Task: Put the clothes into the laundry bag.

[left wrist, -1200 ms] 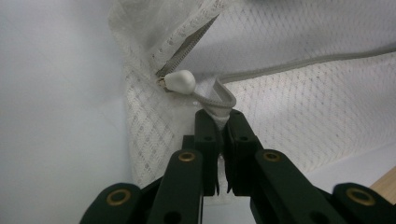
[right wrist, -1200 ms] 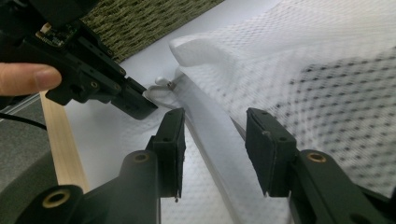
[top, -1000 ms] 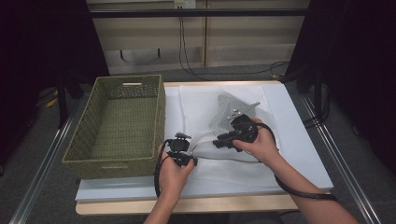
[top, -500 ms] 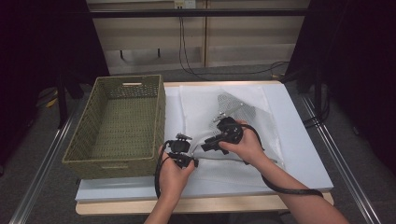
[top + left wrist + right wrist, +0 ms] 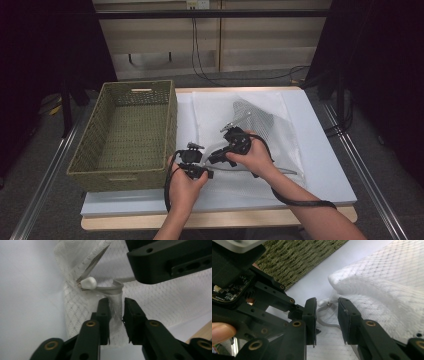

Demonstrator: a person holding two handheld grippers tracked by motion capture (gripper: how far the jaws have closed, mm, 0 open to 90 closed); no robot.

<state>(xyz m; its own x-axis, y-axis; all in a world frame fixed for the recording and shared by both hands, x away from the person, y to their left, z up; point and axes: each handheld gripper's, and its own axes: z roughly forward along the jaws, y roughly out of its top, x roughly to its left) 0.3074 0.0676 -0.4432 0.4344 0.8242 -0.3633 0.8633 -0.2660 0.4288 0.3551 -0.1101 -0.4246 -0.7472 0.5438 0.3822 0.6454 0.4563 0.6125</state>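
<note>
Even overhead light brightens the table (image 5: 320, 150), surroundings fall dark, and both gripper views blur nearby.

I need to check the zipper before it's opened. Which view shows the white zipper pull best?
The left gripper view: the white zipper pull sits close and sharp just beyond the jaws. The right gripper view shows it small between the jaws; in the high view it is too small to tell.

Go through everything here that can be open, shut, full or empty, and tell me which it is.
Basket: empty, upright on the table.
Mesh bag: lying flat on the table, zipper partly open near its white pull.
Left tool: jaws have just been opening, a fold of the bag between them.
Right tool: open, jaws either side of the white pull without pressing on it.
</note>
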